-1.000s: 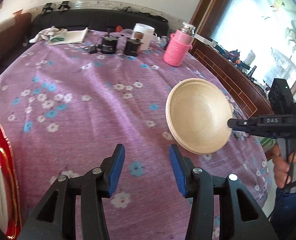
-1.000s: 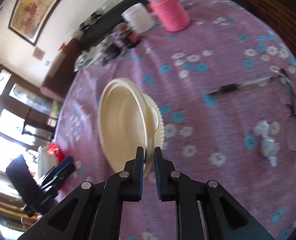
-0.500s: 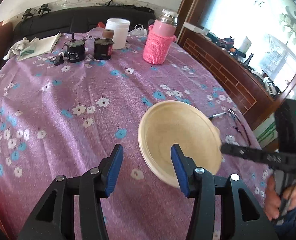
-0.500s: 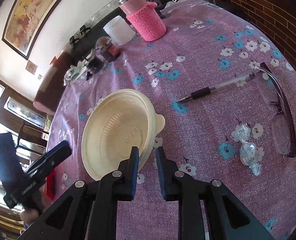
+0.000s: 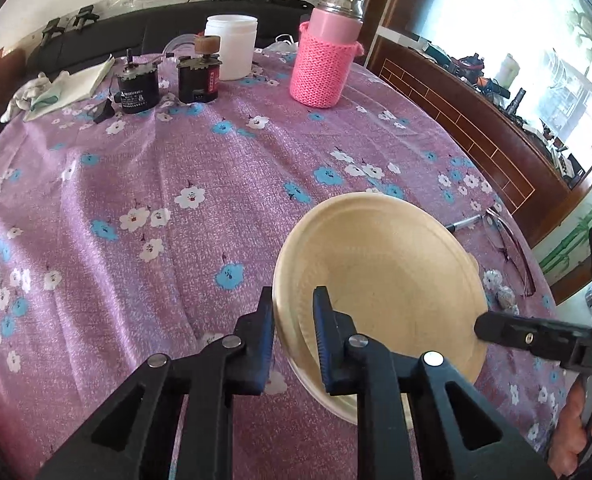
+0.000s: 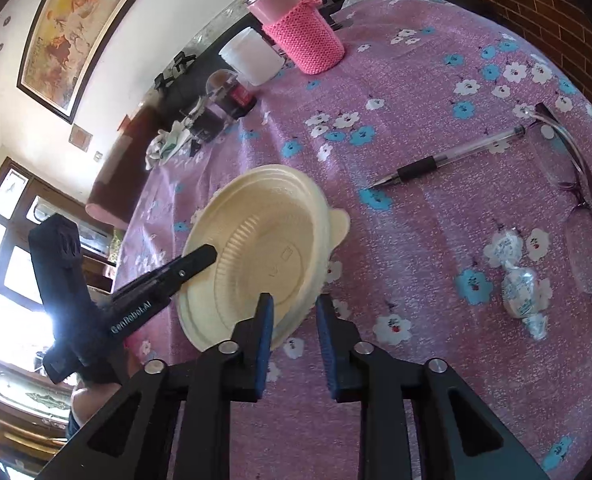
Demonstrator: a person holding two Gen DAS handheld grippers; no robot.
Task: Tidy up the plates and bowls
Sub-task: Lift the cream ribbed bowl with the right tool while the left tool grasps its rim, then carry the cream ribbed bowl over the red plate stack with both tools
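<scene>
A: Since a second ago the left gripper [image 5: 294, 308] has swung across from the bare cloth to the cream bowl [image 5: 379, 280], and the bowl itself has tipped from nearly on edge to almost level over the purple flowered tablecloth [image 5: 136, 184].

B: How do its fingers stand?

A: They straddle the bowl's near rim, one outside and one inside, and they are closing; whether the blue pads already press the rim I cannot tell. It points steeply down at the cloth.

B: And the right gripper [image 6: 294, 312]?

A: It reaches in from the opposite side, angled down too. Its fingers are a little apart with the rim between them, and I see a gap beside the outer pad, so no firm clamp.

B: Where does the bowl sit?

A: Between the two tools, near the table's front. A pen [image 6: 447, 160], glasses [image 6: 583, 216] and wrapped sweets [image 6: 515, 276] lie beyond it; the pink knit-sleeved flask [image 5: 327, 52] stands well apart at the far edge.
</scene>
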